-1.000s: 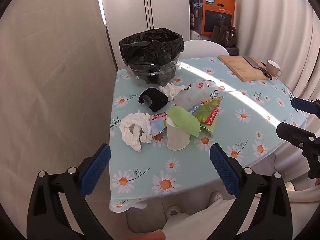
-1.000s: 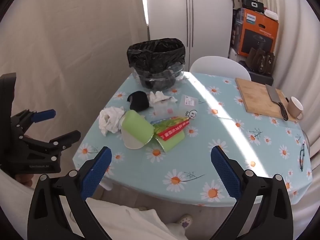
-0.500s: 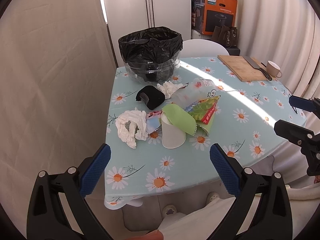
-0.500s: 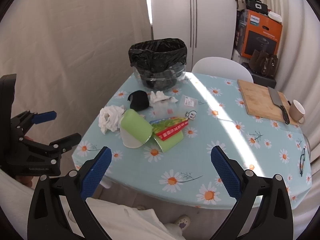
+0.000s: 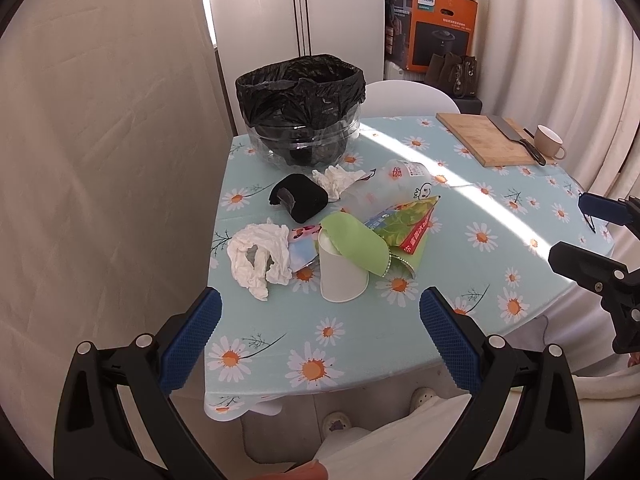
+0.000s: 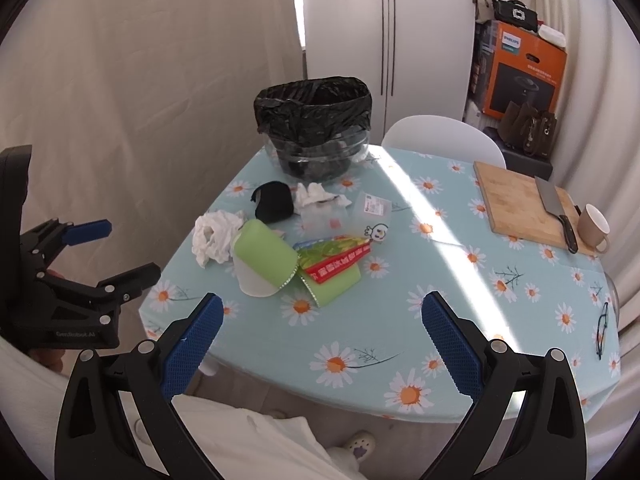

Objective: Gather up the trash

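Trash pile sits mid-left on the daisy-cloth table (image 5: 352, 340), ahead of both claws, nothing picked yet. Left gripper (image 5: 320, 332) jaws spread wide, empty, hovering off the near table edge; white paper cup (image 5: 342, 276) is straight ahead of it and the closest item, standing mouth-down w/ a green sheet (image 5: 356, 246) draped over its top. Crumpled white tissue (image 5: 260, 258) just left of the cup, touching a small printed card. Right gripper (image 6: 320, 332) also wide, empty, aimed more at the table's middle; from that view the pile lies ahead-left, so left claw looks nearer to cup + tissue, right nearer to the red/green snack wrapper (image 6: 332, 260), whose long axis runs roughly left-right, slightly tilted. Black roll-ish object (image 5: 298, 198) and a 2nd tissue wad (image 5: 336, 180) lie farther back, near the bin. Clear plastic packaging beside them.

Bin (image 5: 300, 116): clear tub w/ black bag liner, at far-left of table, beyond the pile. Contents can't tell, interior dark.

Cutting board w/ cleaver + mug far right, well apart, prob not trash.
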`<state>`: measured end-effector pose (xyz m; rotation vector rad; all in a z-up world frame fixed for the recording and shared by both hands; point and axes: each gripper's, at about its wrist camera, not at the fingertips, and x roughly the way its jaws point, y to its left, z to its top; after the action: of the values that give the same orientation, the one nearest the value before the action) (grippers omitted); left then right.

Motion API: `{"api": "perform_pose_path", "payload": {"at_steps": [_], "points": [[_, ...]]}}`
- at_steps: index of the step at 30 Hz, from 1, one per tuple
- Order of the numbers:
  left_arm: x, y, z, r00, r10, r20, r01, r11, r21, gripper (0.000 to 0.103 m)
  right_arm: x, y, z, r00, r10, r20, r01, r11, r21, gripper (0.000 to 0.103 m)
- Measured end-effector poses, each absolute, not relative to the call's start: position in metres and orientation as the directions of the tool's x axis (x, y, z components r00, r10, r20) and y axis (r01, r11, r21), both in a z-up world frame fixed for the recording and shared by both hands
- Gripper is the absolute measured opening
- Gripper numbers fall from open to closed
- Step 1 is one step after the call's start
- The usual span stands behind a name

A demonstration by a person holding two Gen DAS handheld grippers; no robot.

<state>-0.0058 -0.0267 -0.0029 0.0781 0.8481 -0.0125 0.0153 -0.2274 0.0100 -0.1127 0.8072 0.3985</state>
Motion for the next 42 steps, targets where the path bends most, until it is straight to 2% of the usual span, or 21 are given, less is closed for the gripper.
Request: {"api": "perform_pose_path", "payload": {"at_steps": [42], "points": [[0.0005,-0.0217,-0.0069,0.65,0.01,-0.76,0.05,0.997,0.056,0.097,0.0137,-0.2248,0.0016,0.601,0.313,-0.735,-0.403,0.913,0.059,0.095]]}}
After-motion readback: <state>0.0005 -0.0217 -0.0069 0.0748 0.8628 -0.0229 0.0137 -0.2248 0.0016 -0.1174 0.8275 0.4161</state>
